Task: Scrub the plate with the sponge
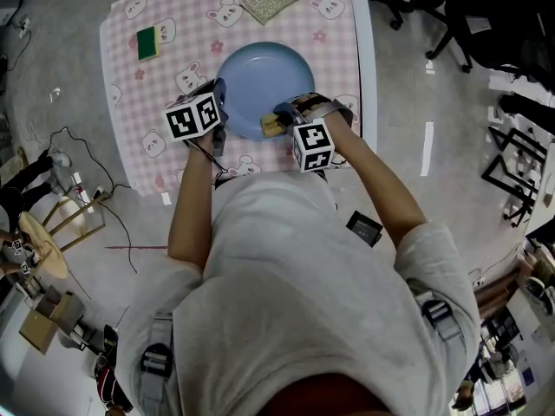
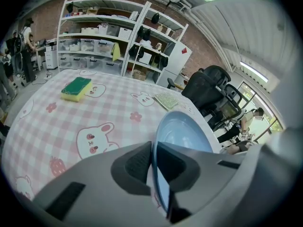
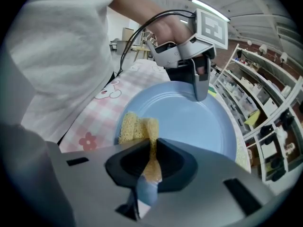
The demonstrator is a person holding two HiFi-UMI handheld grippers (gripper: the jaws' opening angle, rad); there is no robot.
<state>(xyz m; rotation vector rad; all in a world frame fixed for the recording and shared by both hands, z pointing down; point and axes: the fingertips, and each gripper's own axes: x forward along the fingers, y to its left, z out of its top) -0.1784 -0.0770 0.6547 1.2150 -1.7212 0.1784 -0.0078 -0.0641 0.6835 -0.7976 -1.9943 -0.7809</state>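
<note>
- The left gripper point(image 2: 154, 162) is clamped on the left rim of the blue plate point(image 2: 184, 134). Its jaws are nearly together, with only the thin rim between them.
- In the head view, the left gripper point(image 1: 220, 104) meets the plate point(image 1: 260, 76) at its near-left edge, marker cube towards the person.
- The right gripper point(image 3: 152, 167) is clamped on a yellow sponge point(image 3: 137, 126). Its jaws are a narrow gap apart and the sponge is squeezed between them.
- The free end of the yellow sponge point(image 1: 272, 126) rests on the plate's inner surface at the near rim, as the right gripper view shows on the plate point(image 3: 199, 122).
- The right gripper point(image 1: 281, 118) sits at the plate's near-right edge.
- Both forearms reach forward from the body, elbows bent, converging on the plate.
- The plate is at the middle of the counter point(image 1: 338, 50), on a pink checked cloth. Whether it is lifted cannot be told.
- A green sponge point(image 1: 148, 42) lies at the far left of the counter, well apart from the plate.
- A scouring pad point(image 1: 270, 0) lies beyond the plate.
</note>
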